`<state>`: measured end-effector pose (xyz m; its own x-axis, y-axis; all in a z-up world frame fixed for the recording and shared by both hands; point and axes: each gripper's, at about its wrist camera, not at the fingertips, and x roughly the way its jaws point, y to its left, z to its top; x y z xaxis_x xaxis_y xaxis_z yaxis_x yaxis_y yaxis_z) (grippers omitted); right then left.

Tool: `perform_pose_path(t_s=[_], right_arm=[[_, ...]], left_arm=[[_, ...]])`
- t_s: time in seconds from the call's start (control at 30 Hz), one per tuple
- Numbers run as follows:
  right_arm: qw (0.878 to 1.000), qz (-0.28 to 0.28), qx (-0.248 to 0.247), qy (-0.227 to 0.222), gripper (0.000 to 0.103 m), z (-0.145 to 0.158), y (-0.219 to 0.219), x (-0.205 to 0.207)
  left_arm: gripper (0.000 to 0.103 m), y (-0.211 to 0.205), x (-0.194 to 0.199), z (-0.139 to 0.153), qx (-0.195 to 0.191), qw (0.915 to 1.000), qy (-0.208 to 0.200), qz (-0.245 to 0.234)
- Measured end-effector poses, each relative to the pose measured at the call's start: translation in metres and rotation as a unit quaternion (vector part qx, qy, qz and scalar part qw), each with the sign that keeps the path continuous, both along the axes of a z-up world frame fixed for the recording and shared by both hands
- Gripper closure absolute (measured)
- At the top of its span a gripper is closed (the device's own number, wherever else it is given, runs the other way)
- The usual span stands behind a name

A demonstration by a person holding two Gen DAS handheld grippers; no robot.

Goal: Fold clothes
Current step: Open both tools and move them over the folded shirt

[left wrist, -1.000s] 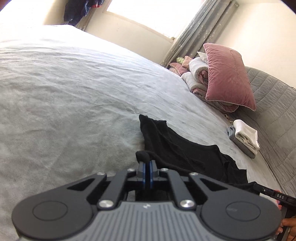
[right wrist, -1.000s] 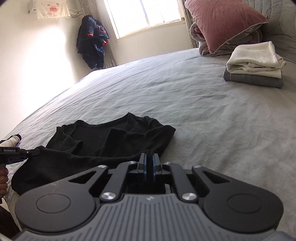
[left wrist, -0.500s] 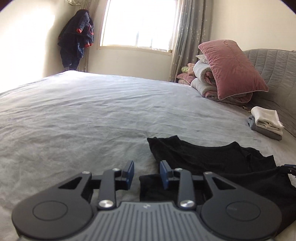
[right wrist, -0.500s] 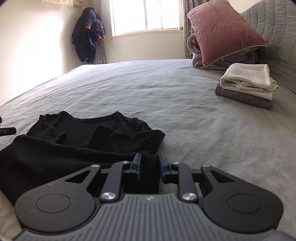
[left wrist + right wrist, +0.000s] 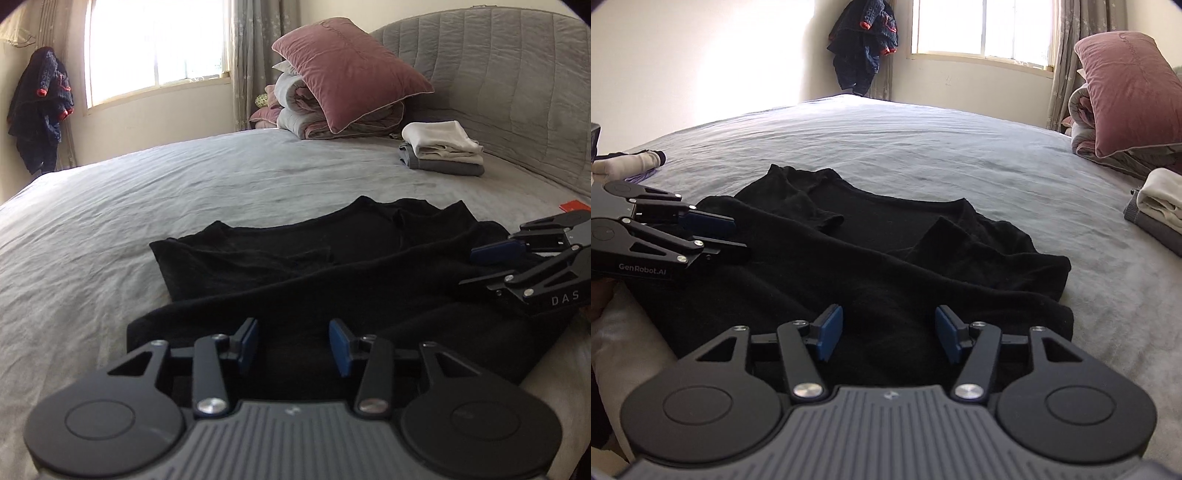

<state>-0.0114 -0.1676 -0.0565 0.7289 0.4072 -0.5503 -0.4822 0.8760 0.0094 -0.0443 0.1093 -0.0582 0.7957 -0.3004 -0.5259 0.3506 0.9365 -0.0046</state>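
Observation:
A black shirt (image 5: 314, 266) lies partly folded on the grey bed, its near part doubled over the rest; it also shows in the right wrist view (image 5: 886, 251). My left gripper (image 5: 291, 345) is open, its blue pads just above the shirt's near edge, holding nothing. My right gripper (image 5: 888, 334) is open over the near edge too, empty. Each gripper shows in the other's view, the right one (image 5: 517, 258) at the shirt's right side, the left one (image 5: 701, 232) at its left side.
A stack of folded clothes (image 5: 441, 153) sits near the grey headboard (image 5: 517, 92). A pink pillow (image 5: 347, 74) rests on rolled bedding. A dark jacket (image 5: 866, 48) hangs by the window. A small red item (image 5: 570, 205) lies at the bed's right.
Both grippers were shut on the shirt's edge one second ago; both have opened and let it go. The shirt's near part now lies folded over the rest.

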Motion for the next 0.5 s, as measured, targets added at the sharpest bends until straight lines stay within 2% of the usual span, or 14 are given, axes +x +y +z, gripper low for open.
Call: perform_pose_path(t_s=[0.13,0.23,0.33,0.4,0.5], right_arm=[[0.998,-0.021,0.064,0.021,0.044,-0.001,-0.041,-0.002],[0.992,-0.03,0.118,0.039,0.044,0.002,-0.065,-0.006],[0.987,-0.043,0.146,0.061,0.041,0.012,-0.075,-0.004],[0.987,-0.041,0.143,0.059,0.041,0.023,-0.075,0.006],[0.988,-0.036,0.138,0.056,0.041,0.039,-0.075,0.02]], left_arm=[[0.059,0.045,-0.002,-0.003,-0.074,0.9969,0.025,0.013],[0.057,0.069,-0.005,0.004,-0.132,0.9898,0.05,0.022],[0.052,0.083,0.001,0.017,-0.137,0.9881,0.064,0.028],[0.05,0.087,0.014,0.027,-0.131,0.9884,0.067,0.035],[0.05,0.083,0.041,0.039,-0.104,0.9908,0.08,0.032]])
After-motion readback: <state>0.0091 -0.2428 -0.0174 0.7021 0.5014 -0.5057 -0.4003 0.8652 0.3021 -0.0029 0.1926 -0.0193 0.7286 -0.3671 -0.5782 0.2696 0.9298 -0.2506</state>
